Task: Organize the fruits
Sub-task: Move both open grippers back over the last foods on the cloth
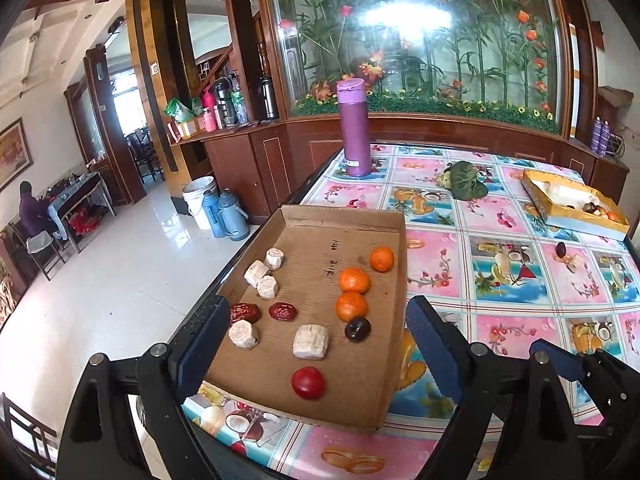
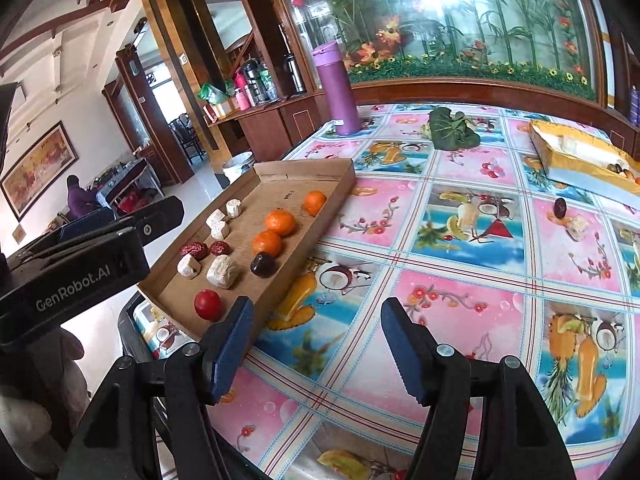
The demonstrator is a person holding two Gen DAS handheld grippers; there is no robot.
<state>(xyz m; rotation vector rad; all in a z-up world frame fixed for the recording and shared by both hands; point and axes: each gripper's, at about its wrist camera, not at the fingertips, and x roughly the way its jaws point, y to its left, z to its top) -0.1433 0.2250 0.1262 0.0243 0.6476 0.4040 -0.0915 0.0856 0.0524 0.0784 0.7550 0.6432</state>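
A brown cardboard tray (image 1: pixel 372 224) (image 2: pixel 320 168) lies at the table's left edge. It holds three oranges (image 1: pixel 354 280) (image 2: pixel 280 222), two red dates (image 1: pixel 283 312), several pale chunks (image 1: pixel 311 342), a dark plum (image 1: pixel 357 329) (image 2: pixel 262 264) and a red tomato (image 1: pixel 308 382) (image 2: pixel 208 305). My left gripper (image 1: pixel 316 340) is open and empty, its jaws straddling the tray's near end. My right gripper (image 2: pixel 316 344) is open and empty over the tablecloth, right of the tray. A plum and a pale chunk (image 2: pixel 576 226) (image 1: pixel 575 262) lie loose on the cloth, far right.
A purple flask (image 1: pixel 354 128) (image 2: pixel 336 88) stands at the far left corner. A green leafy vegetable (image 1: pixel 464 180) (image 2: pixel 452 128) lies at the back. A yellow box (image 1: pixel 576 204) (image 2: pixel 580 160) with some fruit sits at the far right. The table edge drops to the floor on the left.
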